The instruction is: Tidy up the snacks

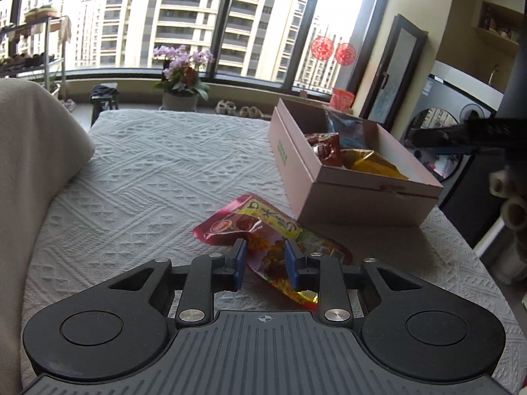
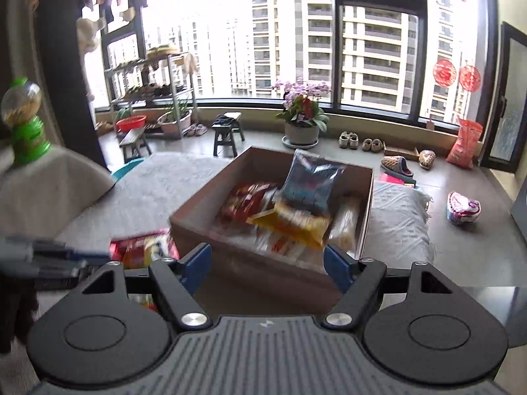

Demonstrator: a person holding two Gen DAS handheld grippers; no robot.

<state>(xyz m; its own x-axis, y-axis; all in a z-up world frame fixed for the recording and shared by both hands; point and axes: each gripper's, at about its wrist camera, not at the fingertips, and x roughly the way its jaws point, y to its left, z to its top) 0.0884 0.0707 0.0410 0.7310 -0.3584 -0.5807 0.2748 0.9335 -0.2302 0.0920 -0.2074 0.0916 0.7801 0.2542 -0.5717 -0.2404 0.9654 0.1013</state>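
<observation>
A red and yellow snack pack (image 1: 263,227) (image 2: 145,247) lies on the white textured tablecloth (image 1: 164,164), just left of an open pink box (image 1: 355,197) (image 2: 197,227). My left gripper (image 1: 266,250) is low over the pack. Its blue pads stand a narrow gap apart, with the pack's near part between them and no clear squeeze on it. Inside the box are a dark red pack (image 1: 324,148), a yellow pack (image 1: 372,164) and a blue pack (image 1: 346,128). My right gripper (image 2: 266,256) hangs open and empty over the box's near wall, and its view is blurred.
A cream cushion (image 1: 33,151) borders the table on the left. The table's edge drops off just right of the box. A green-capped bottle (image 2: 24,125) stands at far left. Beyond the table are a flower pot (image 2: 301,131), stools and shoes on the floor.
</observation>
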